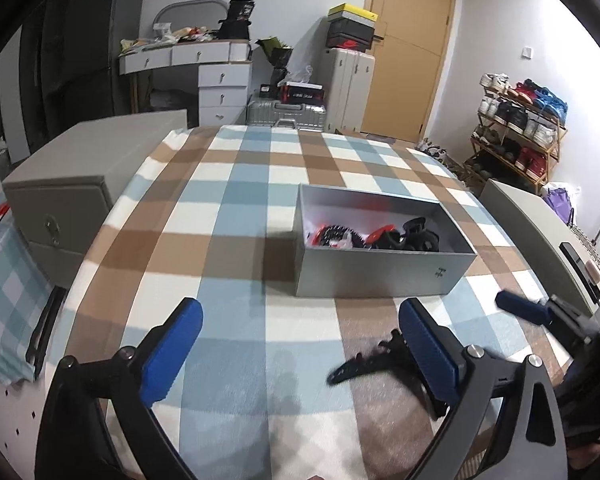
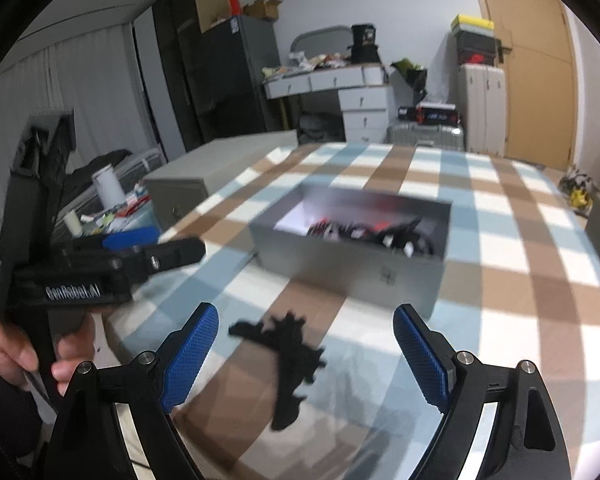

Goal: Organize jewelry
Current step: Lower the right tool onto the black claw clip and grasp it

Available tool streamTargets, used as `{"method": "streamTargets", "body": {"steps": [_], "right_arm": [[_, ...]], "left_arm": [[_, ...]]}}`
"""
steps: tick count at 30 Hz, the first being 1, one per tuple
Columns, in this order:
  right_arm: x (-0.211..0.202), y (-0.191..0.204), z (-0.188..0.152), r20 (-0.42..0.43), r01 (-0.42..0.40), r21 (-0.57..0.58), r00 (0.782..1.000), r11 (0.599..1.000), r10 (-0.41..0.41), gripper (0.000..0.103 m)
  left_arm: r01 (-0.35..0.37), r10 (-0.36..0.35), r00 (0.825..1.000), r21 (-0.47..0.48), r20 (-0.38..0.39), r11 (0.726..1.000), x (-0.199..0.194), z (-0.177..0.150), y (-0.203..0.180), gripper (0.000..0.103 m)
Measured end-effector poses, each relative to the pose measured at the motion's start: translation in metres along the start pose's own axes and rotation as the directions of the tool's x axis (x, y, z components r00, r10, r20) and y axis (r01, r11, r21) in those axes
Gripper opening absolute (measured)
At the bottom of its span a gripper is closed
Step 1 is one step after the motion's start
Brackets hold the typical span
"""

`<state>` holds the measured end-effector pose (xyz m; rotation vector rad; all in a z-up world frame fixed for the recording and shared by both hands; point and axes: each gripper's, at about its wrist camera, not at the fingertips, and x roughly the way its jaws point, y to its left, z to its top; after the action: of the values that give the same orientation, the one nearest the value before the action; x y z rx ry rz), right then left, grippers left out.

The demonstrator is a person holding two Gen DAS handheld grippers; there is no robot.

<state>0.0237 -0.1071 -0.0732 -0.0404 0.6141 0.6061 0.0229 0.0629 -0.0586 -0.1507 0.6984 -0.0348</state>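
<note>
Left wrist view: the left gripper (image 1: 300, 326) stands with its jaws spread wide and nothing between the pads, the black hair claw (image 1: 370, 362) lying on the checked cloth (image 1: 236, 208) just inside its right finger, nearer than the grey box (image 1: 380, 276). Right wrist view: the right gripper (image 2: 306, 330) is likewise spread and empty over the same claw, nearer than that box of hair accessories.

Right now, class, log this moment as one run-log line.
left gripper: open, empty | right gripper: open, empty | black hair claw clip: on checked cloth | grey box: open, holds clips
</note>
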Motion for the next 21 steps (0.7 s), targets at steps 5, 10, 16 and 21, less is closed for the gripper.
{"method": "streamTargets", "body": {"steps": [5,10,16,21], "right_arm": [[0.017,-0.003,-0.017,-0.054,-0.020,0.029,0.998,0.999,0.022,0.089],[0.026,-0.003,-0.027,-0.088,-0.028,0.052,0.996,0.998,0.032,0.076],[0.031,0.000,-0.032,-0.112,-0.025,0.049,0.993,0.999,0.030,0.046],[0.037,0.001,-0.035,-0.151,0.005,0.020,0.989,1.000,-0.002,0.024]], "left_arm": [[-0.024,0.023,1.000,-0.038,-0.012,0.999,-0.006,-0.007,0.009,0.097],[-0.044,0.044,0.999,-0.036,0.001,0.998,-0.020,-0.013,0.010,0.097],[-0.059,0.057,0.998,-0.030,-0.038,0.998,-0.018,-0.020,0.011,0.097],[-0.060,0.058,0.996,-0.030,-0.063,0.998,-0.016,-0.022,0.013,0.097]]}}
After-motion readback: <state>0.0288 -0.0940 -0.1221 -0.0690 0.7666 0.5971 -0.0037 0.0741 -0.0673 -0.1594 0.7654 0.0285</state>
